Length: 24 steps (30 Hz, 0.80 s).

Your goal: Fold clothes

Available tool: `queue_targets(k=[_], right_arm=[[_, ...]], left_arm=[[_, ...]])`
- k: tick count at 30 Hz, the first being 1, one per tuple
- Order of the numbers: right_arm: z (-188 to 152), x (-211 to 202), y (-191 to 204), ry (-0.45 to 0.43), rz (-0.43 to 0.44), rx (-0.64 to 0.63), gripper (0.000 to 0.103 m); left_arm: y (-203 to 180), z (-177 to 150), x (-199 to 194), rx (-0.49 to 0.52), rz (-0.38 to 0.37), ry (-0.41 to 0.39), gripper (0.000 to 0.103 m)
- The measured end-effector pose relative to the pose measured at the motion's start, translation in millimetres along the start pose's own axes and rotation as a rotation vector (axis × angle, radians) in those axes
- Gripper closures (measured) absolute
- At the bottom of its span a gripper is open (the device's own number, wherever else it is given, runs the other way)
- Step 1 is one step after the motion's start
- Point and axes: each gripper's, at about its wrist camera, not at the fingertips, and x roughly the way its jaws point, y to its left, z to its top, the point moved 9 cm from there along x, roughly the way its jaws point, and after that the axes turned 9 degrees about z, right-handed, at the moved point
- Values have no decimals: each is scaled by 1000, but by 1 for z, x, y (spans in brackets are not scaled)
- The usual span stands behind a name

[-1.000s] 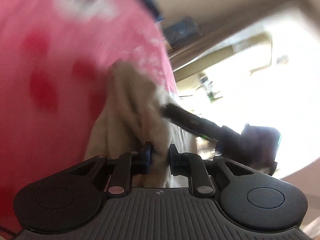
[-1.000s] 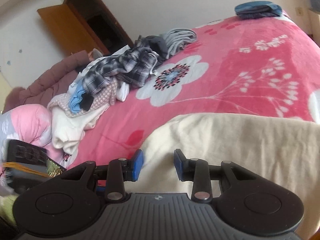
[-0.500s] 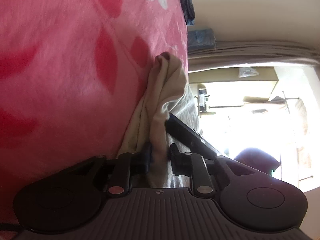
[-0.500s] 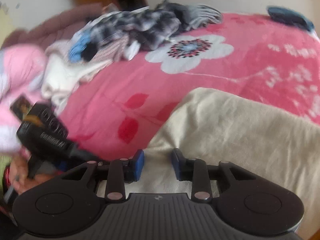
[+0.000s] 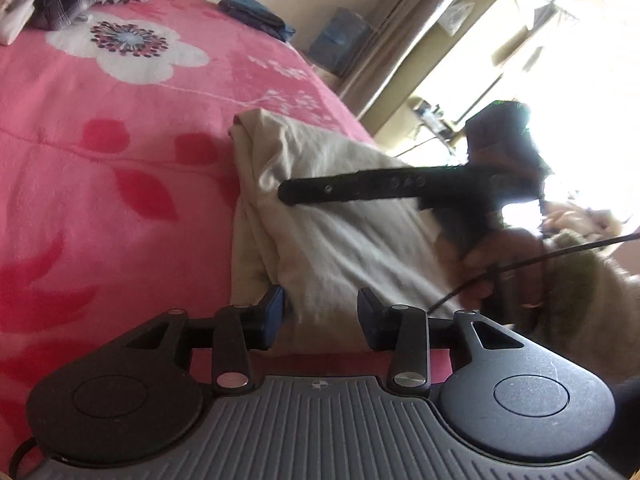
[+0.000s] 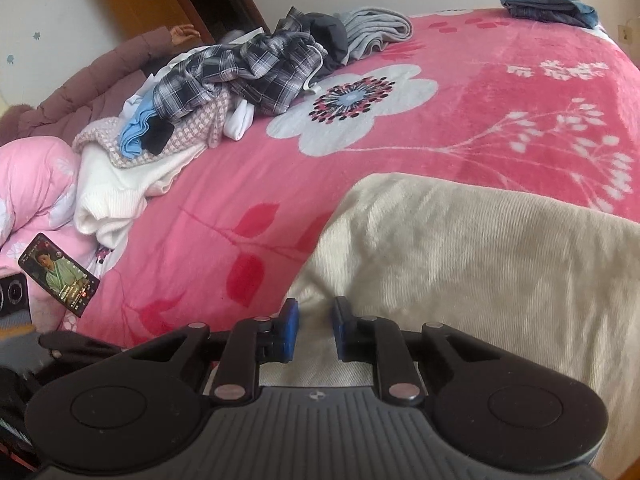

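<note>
While angled down, left hand-held gripper (image 5: 320,314) opening

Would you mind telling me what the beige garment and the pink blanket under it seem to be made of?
Beige garment: probably woven cotton twill, matte, with fine diagonal ribbing and soft creases. Pink blanket: likely plush fleece, fuzzy, faintly shiny nap with printed flowers.

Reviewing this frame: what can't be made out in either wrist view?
- Beige garment: type unclear; right wrist view cuts it at the edge, and the gripper body covers its near hem.
- Right gripper: whether its fingers pinch cloth; cloth shows in the gap, contact unclear.
- Window area: overexposed in the left wrist view.
- Phone: screen text too small.
</note>
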Motion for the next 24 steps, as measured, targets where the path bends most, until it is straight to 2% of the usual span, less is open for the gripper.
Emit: queue_targets(k=[3,7,11,12,14,16,18,22,24], right_arm=[[0,0,1,1,-4,-1,84],[0,0,0,-2,-1,6,84],[0,0,-1,-2,5,14,84],[0,-1,0,-1,5,13,84],[0,-1,0,0,4,13,84],[0,-2,-1,-2,7,18,84],[0,-2,-1,-3,10,26,84],[-2,0,-2,-8,10,37,84],[-1,-1,-1,-7,6,36,84]], left_arm=[[1,-3,7,19,35,-6,63],[-1,-11,2,49,37,-15,64],[-1,-12,6,91,1,-6,84],[1,-10,6,65,-32,3,87],[15,-1,5,-107,-177,47,88],[29,0,8,-217,-270,100,88],[34,-9,19,-191,-248,138,88],[48,-16,28,-325,-274,176,84],[47,-14,22,-328,-252,178,79]])
